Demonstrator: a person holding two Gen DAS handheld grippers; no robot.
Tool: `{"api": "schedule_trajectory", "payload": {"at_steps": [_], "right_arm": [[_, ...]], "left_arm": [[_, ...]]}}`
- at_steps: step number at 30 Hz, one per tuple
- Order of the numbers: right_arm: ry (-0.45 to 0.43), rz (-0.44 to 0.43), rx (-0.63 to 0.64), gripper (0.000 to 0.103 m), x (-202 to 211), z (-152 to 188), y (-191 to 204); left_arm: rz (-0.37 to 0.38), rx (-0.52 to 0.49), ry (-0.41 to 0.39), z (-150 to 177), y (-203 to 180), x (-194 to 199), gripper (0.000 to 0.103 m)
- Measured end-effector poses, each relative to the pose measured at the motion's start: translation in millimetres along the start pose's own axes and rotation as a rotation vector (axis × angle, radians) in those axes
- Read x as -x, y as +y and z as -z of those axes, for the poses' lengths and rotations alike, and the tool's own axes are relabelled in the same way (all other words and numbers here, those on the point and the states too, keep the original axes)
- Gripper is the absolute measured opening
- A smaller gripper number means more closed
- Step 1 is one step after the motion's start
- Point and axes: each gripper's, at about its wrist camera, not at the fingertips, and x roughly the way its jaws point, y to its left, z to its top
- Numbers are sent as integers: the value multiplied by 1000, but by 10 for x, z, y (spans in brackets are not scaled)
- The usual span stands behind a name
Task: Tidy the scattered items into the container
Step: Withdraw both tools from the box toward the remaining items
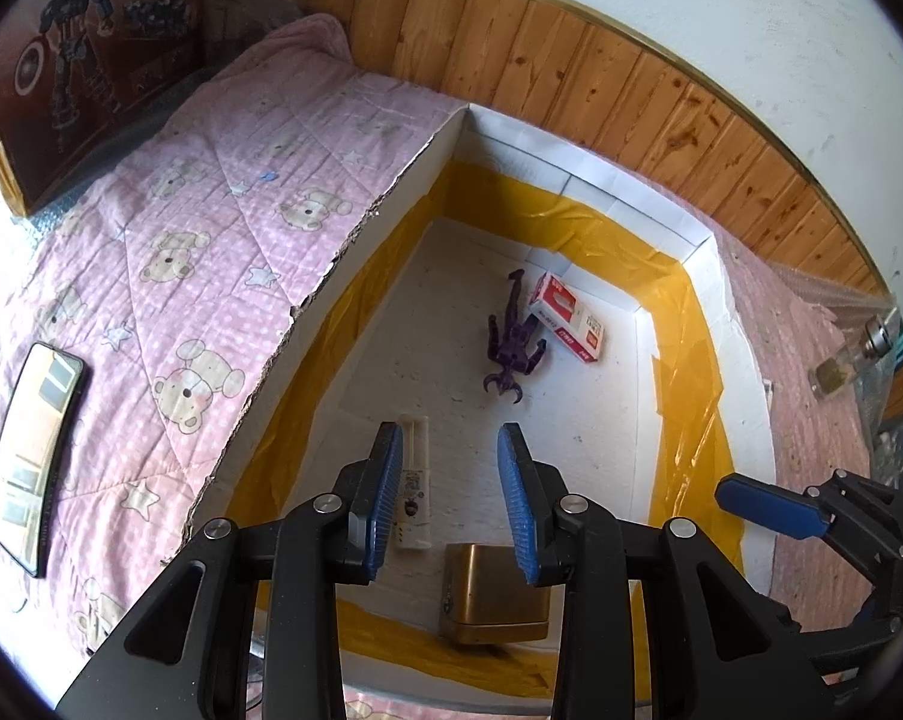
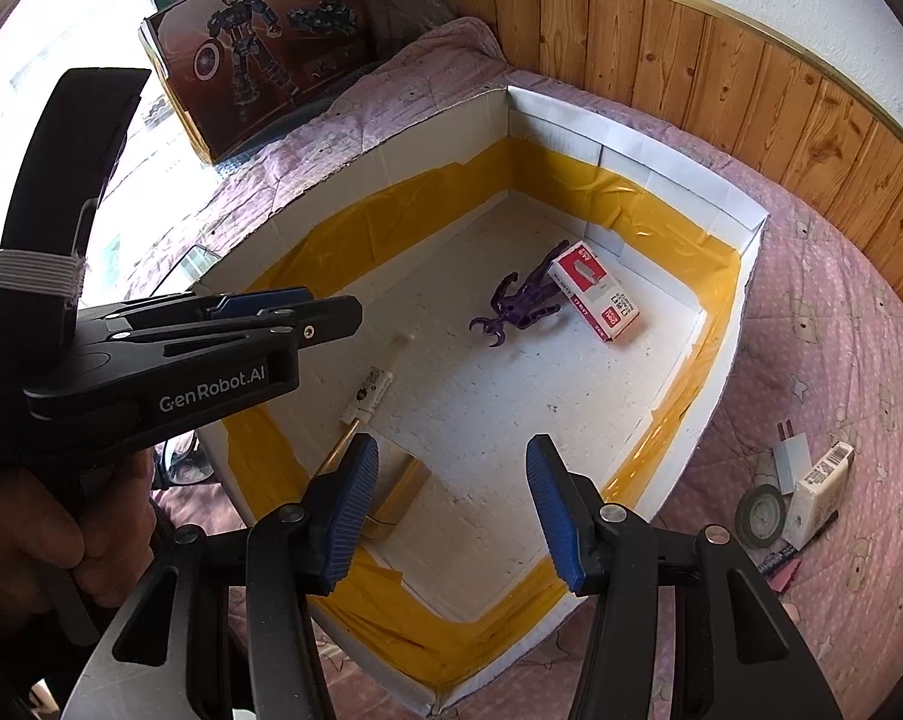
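Your left gripper (image 1: 449, 456) sits closest to the lens, hanging over the near end of the white foam container (image 1: 385, 210), its blue pads apart with nothing between them. Below it lie a white tube (image 1: 414, 480) and a gold box (image 1: 493, 594) on the container floor, so you look to be at the release step, with an item just set down inside.

Left of the container, on the pink bear quilt (image 1: 169, 228), a phone (image 1: 34, 456) lies face up; I judge it may still want tidying, though whether it counts as a scattered item I cannot tell.

Further in, toward the far corner, a purple toy figure (image 1: 511, 342) rests touching a red and white staple box (image 1: 565, 318), both already inside.

To the right, your right gripper (image 2: 451, 510) hovers over the container's near right edge, jaws spread wide and empty.

Out on the quilt well to its right sit a green tape roll (image 2: 763, 516), a small white carton (image 2: 820, 492) and a grey charger plug (image 2: 792, 456), clustered together.

Your next move, as I read it, is to swing the right gripper out to that cluster, line the pads either side of one piece, close, and carry it back over the wall
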Motion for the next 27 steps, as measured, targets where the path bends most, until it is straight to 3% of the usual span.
{"api": "schedule_trajectory", "payload": {"at_steps": [27], "right_arm": [[-160,-68,-47,53,754,211,-66]], "left_arm": [[59,-65,-41,422,-450,946,37]]}}
